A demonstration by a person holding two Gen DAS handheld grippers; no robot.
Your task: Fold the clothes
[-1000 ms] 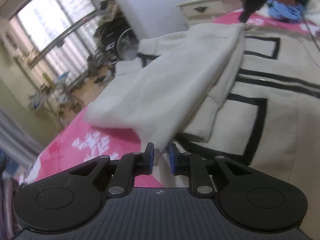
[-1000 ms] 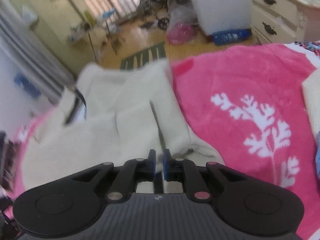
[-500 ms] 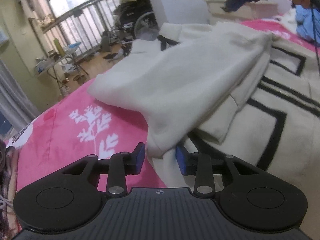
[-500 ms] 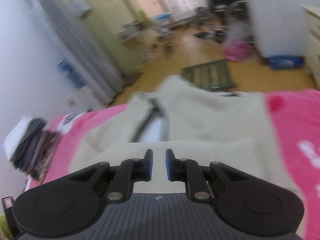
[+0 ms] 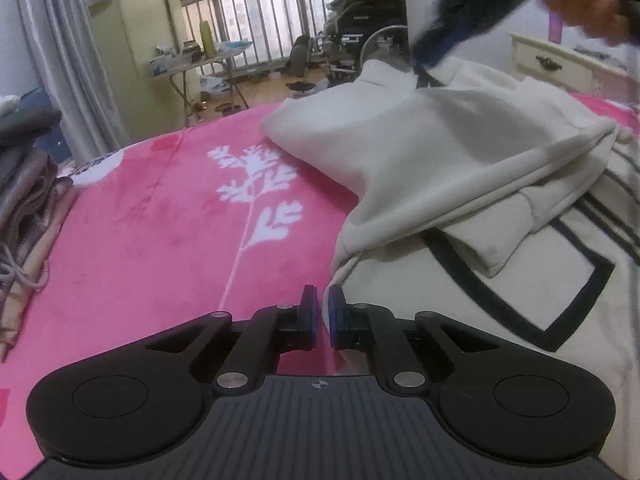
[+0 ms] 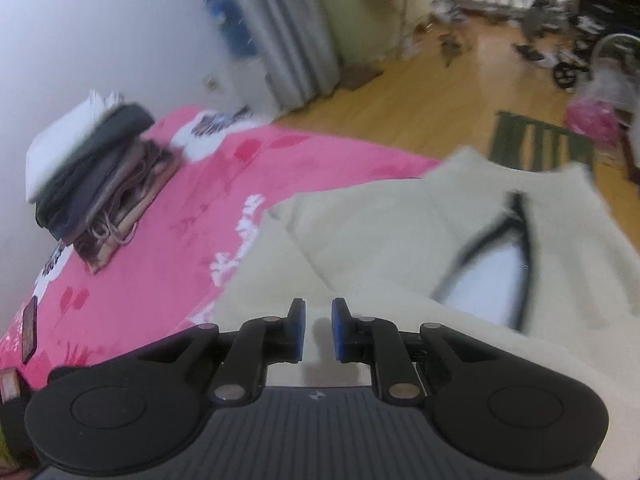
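A cream jacket (image 5: 460, 168) with black stripes lies spread over a bed, one side of it folded across the body so that a sleeve (image 5: 504, 236) ends in a cuff on the chest. Its edge reaches down to the left gripper (image 5: 322, 312), whose jaws have just been closing and now stand nearly together with only a thin slit between the blue pads; no cloth shows between them, the hem lying just beside the right pad.

The right gripper (image 6: 318, 328) hangs over another part of the same jacket (image 6: 400, 240), near its black-edged neck opening (image 6: 492, 264). Its jaws have just been opening and stand a narrow way apart, with nothing between them. In the left wrist view this gripper and the hand (image 5: 588, 12) on it show as a dark blur at the top right.

The bed is covered by a pink blanket (image 5: 168, 232) printed with a white leaf pattern. A stack of folded clothes (image 6: 92, 184) sits on it near the wall. Beyond the bed are a wooden floor (image 6: 432, 92), a grey curtain (image 5: 56, 52), a folding table (image 5: 200, 64) with clutter, a wheelchair (image 5: 360, 40) by a barred window, and a cream dresser (image 5: 556, 64).
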